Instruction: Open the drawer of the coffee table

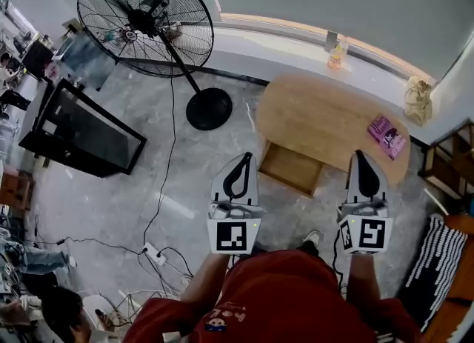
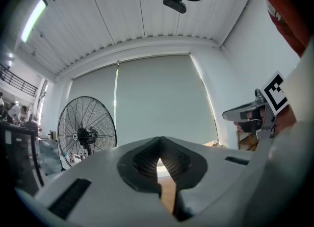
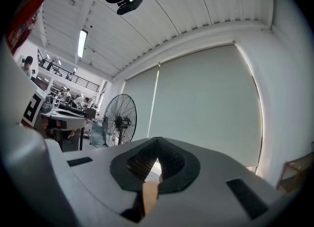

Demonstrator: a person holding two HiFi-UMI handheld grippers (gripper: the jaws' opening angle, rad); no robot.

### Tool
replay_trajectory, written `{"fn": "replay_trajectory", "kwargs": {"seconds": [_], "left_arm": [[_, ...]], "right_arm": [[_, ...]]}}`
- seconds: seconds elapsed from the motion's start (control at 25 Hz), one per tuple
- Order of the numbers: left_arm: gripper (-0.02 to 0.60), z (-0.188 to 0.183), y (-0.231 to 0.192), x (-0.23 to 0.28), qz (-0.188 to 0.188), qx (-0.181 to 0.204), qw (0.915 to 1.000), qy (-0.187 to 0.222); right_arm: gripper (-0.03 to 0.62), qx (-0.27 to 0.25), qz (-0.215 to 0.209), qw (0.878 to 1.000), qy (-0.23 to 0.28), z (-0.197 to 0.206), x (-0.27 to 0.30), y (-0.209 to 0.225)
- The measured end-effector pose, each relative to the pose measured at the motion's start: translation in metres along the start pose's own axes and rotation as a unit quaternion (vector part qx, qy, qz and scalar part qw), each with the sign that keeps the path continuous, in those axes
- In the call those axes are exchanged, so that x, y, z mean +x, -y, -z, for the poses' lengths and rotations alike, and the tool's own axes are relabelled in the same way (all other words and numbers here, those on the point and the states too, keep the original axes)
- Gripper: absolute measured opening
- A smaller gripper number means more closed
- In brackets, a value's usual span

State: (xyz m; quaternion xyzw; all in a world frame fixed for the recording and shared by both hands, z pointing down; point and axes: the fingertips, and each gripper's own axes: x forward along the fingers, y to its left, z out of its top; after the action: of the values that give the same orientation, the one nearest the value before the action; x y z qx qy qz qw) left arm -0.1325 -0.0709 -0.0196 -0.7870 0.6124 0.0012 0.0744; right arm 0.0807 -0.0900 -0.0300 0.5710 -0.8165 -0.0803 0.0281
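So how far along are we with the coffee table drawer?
Done, it seems: the drawer juts out from under the coffee table top, apparently open. In hand: nothing; left gripper and right gripper are both shut, empty, short of the table. Left: perhaps pulling it further.

Black pedestal fan (image 1: 141, 17), dark screen (image 1: 87, 134), pink book (image 1: 386, 135), floor power strip (image 1: 154, 254).

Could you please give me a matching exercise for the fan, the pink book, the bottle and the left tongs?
Things: 1 fan; 2 pink book; 3 bottle; 4 left tongs.
Places or states: A on the coffee table; B shut, empty; C on the window ledge; D standing on the floor.
Pairs: 1-D, 2-A, 3-C, 4-B.
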Motion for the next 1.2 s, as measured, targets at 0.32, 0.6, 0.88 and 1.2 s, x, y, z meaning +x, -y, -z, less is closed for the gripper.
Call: {"fn": "replay_trajectory", "kwargs": {"seconds": [0.32,0.6,0.88,1.2], "left_arm": [[0.006,0.009,-0.004,-0.012,-0.01,-0.013,0.9997,-0.018],[0.006,0.012,-0.009,-0.021,-0.021,-0.01,0.9996,-0.016],[0.006,0.018,-0.016,-0.032,-0.032,-0.011,0.9992,-0.024],[0.006,0.025,-0.025,-0.04,-0.046,-0.019,0.9983,-0.031]], "right_arm": [[-0.005,0.003,-0.012,1.0,-0.003,0.002,-0.002,-0.008],[-0.003,0.001,-0.029,1.0,-0.01,0.006,-0.002,-0.021],[-0.003,-0.003,-0.044,0.999,-0.012,0.007,0.001,-0.034],[-0.003,-0.006,-0.056,0.998,-0.02,0.011,0.003,-0.044]]}}
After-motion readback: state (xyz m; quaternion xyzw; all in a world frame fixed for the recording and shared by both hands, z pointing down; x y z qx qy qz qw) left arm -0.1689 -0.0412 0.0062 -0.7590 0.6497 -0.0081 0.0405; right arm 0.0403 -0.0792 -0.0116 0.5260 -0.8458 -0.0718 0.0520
